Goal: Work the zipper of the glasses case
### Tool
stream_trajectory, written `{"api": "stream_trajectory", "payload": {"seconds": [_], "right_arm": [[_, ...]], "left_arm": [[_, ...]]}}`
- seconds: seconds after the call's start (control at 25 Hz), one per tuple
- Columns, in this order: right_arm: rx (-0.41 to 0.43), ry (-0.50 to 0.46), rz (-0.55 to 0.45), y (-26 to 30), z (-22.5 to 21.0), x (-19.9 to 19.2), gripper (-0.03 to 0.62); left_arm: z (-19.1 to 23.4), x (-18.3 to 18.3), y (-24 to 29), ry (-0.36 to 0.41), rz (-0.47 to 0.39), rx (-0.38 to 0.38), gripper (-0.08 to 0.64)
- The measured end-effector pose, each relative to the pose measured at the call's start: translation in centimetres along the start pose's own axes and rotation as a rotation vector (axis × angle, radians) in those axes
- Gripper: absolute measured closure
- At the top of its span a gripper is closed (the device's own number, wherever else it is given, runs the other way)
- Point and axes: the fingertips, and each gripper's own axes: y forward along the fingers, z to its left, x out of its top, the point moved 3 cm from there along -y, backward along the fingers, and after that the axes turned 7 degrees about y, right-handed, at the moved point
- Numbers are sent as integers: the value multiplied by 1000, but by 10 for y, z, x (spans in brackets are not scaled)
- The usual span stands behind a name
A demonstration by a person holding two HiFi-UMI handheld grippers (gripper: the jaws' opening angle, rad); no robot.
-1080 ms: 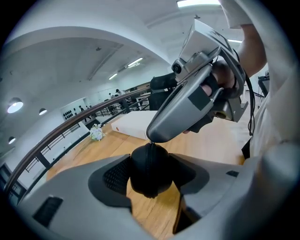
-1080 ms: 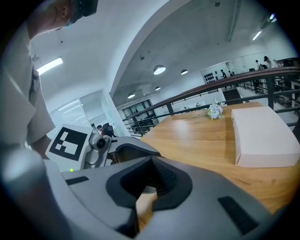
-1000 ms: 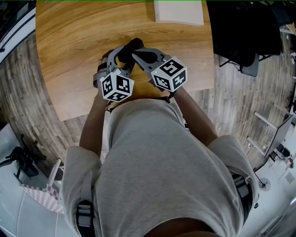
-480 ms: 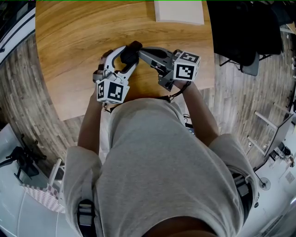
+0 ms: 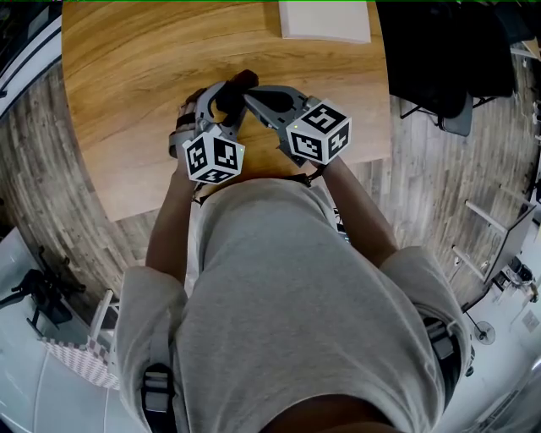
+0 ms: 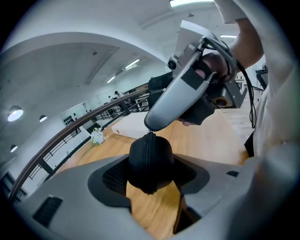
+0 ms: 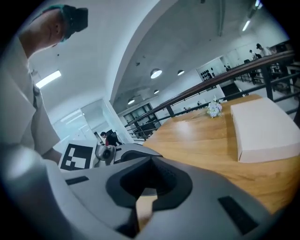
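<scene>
**Black case clamped on the left, closed right tip at its zipper**

We see the black zippered glasses case [image 6: 149,159] sitting between the jaws of the left gripper [image 6: 150,176], whose pads press on its two sides and hold it above the round wooden table [image 5: 127,76]. The right gripper [image 6: 153,123] has its jaws closed together, and its tip meets the top of the case where the zipper seam [image 6: 149,146] ends. We cannot tell whether it pinches the pull.

The print we can see is the black-and-white square patterns on the left cube [image 5: 214,158] and the right cube [image 5: 319,133].

The case shows its rounded end to the left gripper view, the seam running up and down over it. Its long axis runs out past the jaws towards the flat white box [image 5: 325,21]
</scene>
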Motion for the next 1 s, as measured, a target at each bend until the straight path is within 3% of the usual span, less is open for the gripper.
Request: {"api": "stream_trajectory", "payload": {"seconds": [0.16, 0.44, 0.6, 0.76, 0.84, 1.0], "right_arm": [[-32, -40, 22, 1, 3, -3, 566], [14, -34, 37, 8, 18, -8, 566], [76, 52, -28, 1, 13, 1, 566], [57, 107, -61, -8, -6, 10, 566], [37, 86, -46, -6, -10, 10, 566], [-74, -49, 8, 1, -11, 4, 566]], "left_arm": [[-1, -1, 2, 29, 40, -15, 288], [-3, -3, 5, -2, 53, -34, 288], [3, 4, -4, 11, -34, 2, 288], [8, 11, -17, 63, -115, 34, 288], [7, 10, -15, 72, -95, 33, 288], [4, 2, -3, 41, 12, 28, 288]]}}
